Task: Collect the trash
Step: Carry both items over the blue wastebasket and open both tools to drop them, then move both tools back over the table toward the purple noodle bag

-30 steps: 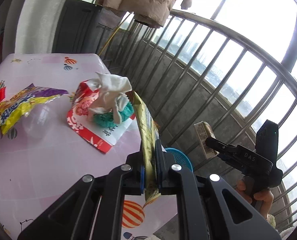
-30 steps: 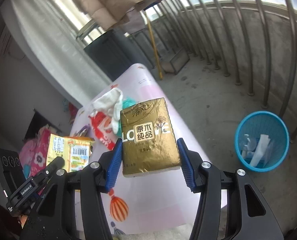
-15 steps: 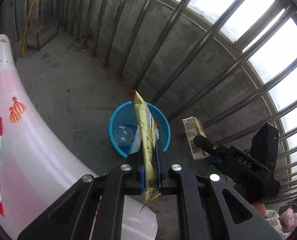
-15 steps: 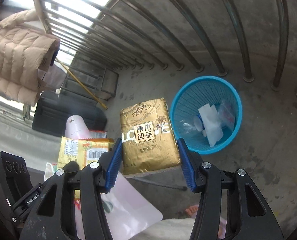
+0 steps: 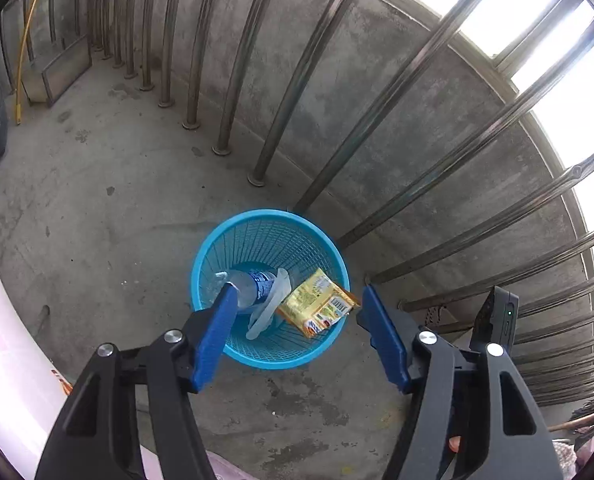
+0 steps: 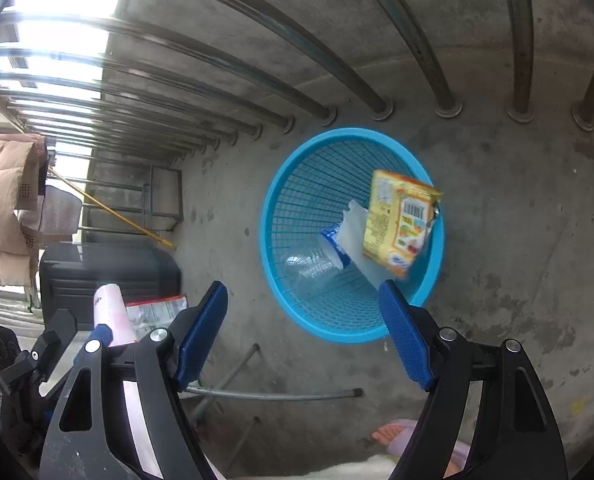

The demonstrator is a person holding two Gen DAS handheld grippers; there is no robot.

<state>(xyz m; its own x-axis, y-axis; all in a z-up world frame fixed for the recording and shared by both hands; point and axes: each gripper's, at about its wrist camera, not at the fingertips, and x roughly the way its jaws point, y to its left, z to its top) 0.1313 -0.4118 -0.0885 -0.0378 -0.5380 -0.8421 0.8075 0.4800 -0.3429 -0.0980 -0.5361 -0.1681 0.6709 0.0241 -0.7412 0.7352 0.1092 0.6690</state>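
Observation:
A blue mesh waste basket stands on the concrete floor by the railing; it also shows in the right wrist view. In it lie a yellow snack wrapper, a clear plastic bottle and white paper. My left gripper is open and empty above the basket's near rim. My right gripper is open and empty above the basket too. The gold tissue pack is not visible.
Steel railing bars stand just behind the basket. The pink table edge is at the left. A dark bin and a hanging beige coat are at the left in the right wrist view. Table legs lie below.
Both grippers have opened over the basket. The yellow wrapper has left my left gripper and now lies in the basket. The gold pack has left my right gripper.

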